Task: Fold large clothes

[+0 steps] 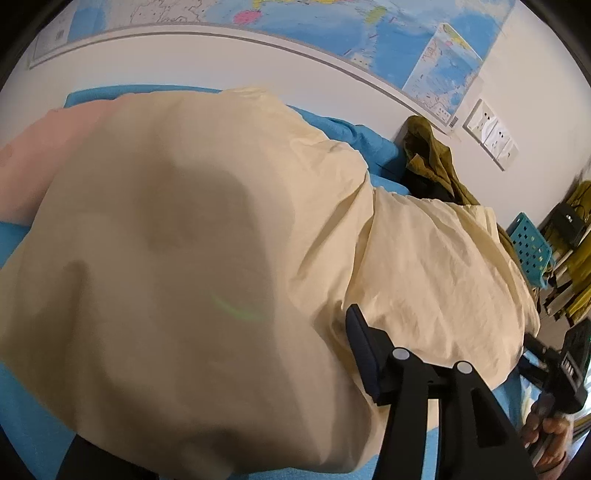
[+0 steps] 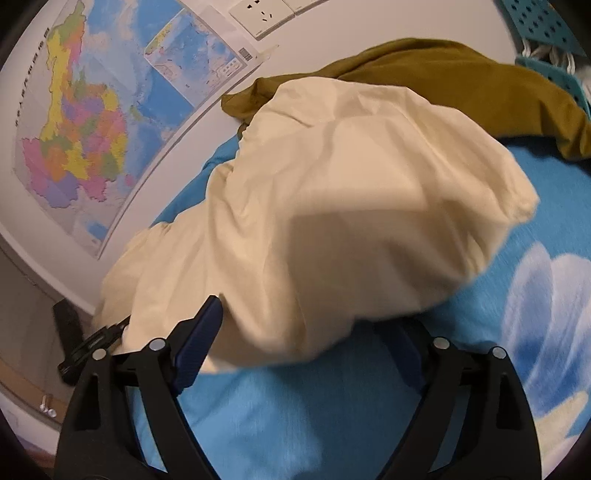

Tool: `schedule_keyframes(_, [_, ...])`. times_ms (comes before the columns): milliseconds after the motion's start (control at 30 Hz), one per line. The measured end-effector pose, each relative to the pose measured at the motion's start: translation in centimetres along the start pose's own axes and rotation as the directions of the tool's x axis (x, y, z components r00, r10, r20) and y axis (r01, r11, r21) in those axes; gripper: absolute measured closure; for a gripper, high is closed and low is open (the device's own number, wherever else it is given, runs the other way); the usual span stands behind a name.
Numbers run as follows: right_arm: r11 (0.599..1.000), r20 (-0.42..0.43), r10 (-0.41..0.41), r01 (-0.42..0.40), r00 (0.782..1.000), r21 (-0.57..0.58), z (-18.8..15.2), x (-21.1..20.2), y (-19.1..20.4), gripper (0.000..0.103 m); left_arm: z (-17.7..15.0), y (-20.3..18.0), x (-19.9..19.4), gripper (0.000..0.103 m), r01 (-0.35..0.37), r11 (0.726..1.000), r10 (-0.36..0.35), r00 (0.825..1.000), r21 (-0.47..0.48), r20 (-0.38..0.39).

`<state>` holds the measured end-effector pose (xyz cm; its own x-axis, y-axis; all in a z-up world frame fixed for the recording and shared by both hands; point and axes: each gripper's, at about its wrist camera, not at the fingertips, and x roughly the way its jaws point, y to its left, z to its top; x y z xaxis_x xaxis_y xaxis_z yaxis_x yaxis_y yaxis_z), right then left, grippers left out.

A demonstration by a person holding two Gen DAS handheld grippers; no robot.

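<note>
A large cream cloth (image 1: 207, 236) lies spread and partly folded over a blue bed sheet (image 1: 22, 417); it also shows in the right wrist view (image 2: 332, 206). Only one blue-padded finger (image 1: 360, 350) of my left gripper shows; the cloth covers the rest, so its state is unclear. My right gripper (image 2: 306, 350) is open at the cloth's near edge, with its left pad (image 2: 201, 339) against the fabric. The right gripper also shows at the left wrist view's right edge (image 1: 554, 369).
An olive-green garment (image 2: 461, 81) lies bunched by the wall behind the cream cloth. A pink cloth (image 1: 40, 162) lies at the far left. A teal perforated basket (image 1: 530, 251) stands off the bed's end. A map (image 2: 85, 122) and wall sockets (image 2: 258, 14) are on the white wall.
</note>
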<state>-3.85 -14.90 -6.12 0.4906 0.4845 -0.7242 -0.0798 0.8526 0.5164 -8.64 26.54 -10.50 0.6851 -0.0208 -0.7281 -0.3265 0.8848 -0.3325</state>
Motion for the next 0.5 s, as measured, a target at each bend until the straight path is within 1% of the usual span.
schedule_keyframes(67, [1.000,0.009,0.018,-0.018,1.000,0.023,0.4,0.6,-0.1,0.018,0.0,-0.1,0.2,0.049,-0.008,1.000,0.008,1.000,0.007,-0.001])
schedule_keyframes(100, [0.999,0.012,0.032,-0.032,0.999,0.033,0.6,0.7,0.0,0.022,0.0,-0.1,0.1,0.048,-0.011,1.000,0.011,1.000,0.010,-0.002])
schedule_keyframes(133, [0.998,0.018,0.060,-0.061,0.998,0.035,0.8,0.5,0.0,0.025,0.0,0.0,0.2,0.048,-0.012,1.000,0.012,1.000,0.013,-0.003])
schedule_keyframes(200, [0.993,0.057,0.116,-0.117,0.992,0.023,1.4,-0.4,0.3,0.027,0.0,-0.1,0.2,0.046,-0.016,1.000,0.016,1.000,0.021,-0.005])
schedule_keyframes(233, [0.991,0.061,0.130,-0.132,0.990,0.028,1.7,-0.5,0.4,0.026,0.0,-0.1,0.2,0.045,-0.016,1.000,0.016,1.000,0.022,-0.008])
schedule_keyframes(267, [0.990,0.054,0.132,-0.134,0.990,0.038,1.9,-0.3,0.3,0.025,0.0,-0.1,0.3,0.044,-0.013,1.000,0.013,1.000,0.022,-0.010])
schedule_keyframes(333, [0.992,0.017,0.107,-0.108,0.994,0.059,2.1,0.8,-0.2,0.025,0.0,-0.1,0.4,0.039,-0.012,1.000,0.012,1.000,0.029,-0.011])
schedule_keyframes(367, [0.993,0.007,0.105,-0.106,0.994,0.060,2.1,1.3,-0.2,0.025,0.1,-0.2,0.4,0.038,-0.013,0.999,0.013,1.000,0.030,-0.012])
schedule_keyframes(400, [0.992,0.003,0.105,-0.105,0.994,0.066,2.2,1.6,-0.3,0.025,0.1,-0.2,0.5,0.035,-0.010,0.999,0.011,1.000,0.033,-0.014])
schedule_keyframes(433, [0.991,0.003,0.114,-0.114,0.993,0.073,2.3,1.9,-0.4,0.025,0.2,-0.2,0.6,0.032,-0.006,0.999,0.007,1.000,0.033,-0.016])
schedule_keyframes(500, [0.983,0.020,0.155,-0.157,0.988,0.099,2.8,2.5,-0.6,0.025,0.4,-0.3,0.7,0.025,0.003,1.000,-0.003,1.000,0.029,-0.020])
